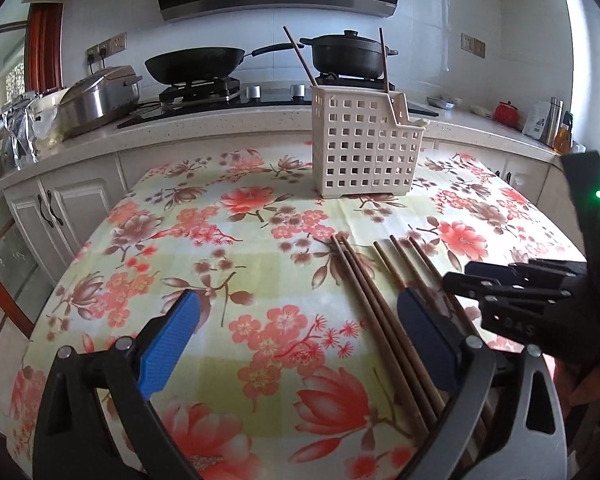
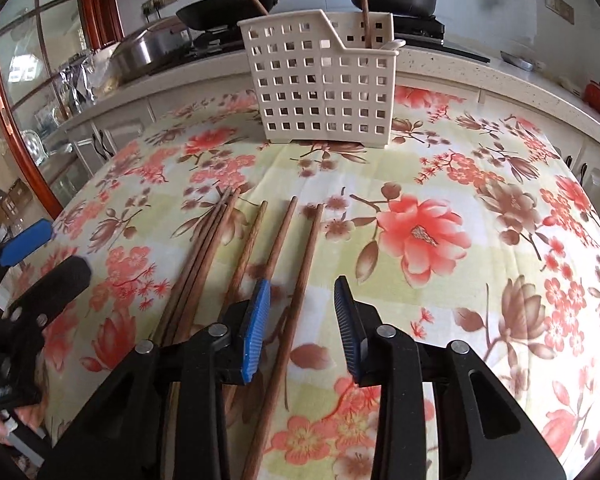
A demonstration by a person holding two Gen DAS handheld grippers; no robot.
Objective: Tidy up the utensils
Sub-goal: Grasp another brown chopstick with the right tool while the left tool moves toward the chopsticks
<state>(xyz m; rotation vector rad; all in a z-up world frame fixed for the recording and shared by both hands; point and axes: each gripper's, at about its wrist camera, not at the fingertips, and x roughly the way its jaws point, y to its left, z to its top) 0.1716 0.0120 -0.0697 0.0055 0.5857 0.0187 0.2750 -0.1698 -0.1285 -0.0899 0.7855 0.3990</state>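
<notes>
white tiled wall, pale cabinets under a speckled counter, daylight throughout

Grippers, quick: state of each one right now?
Left gripper: wide open, holding nothing.
Right gripper: open, straddling one chopstick on the tablecloth, pads not pressing it.

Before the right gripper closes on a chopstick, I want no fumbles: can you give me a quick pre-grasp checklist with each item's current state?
1. Right gripper open: ok.
2. One chopstick alone between its pads: ok; the neighbouring chopstick passes under the left pad, outside the gap.
3. Pads touching that chopstick: cannot tell.
4. Left gripper wide open, holding nothing: ok.
5. Left gripper clear of the right gripper's grasp spot: ok; it sits over the bundle of chopsticks beside it.
6. Utensil basket upright, with room: ok, only two chopsticks inside.
</notes>
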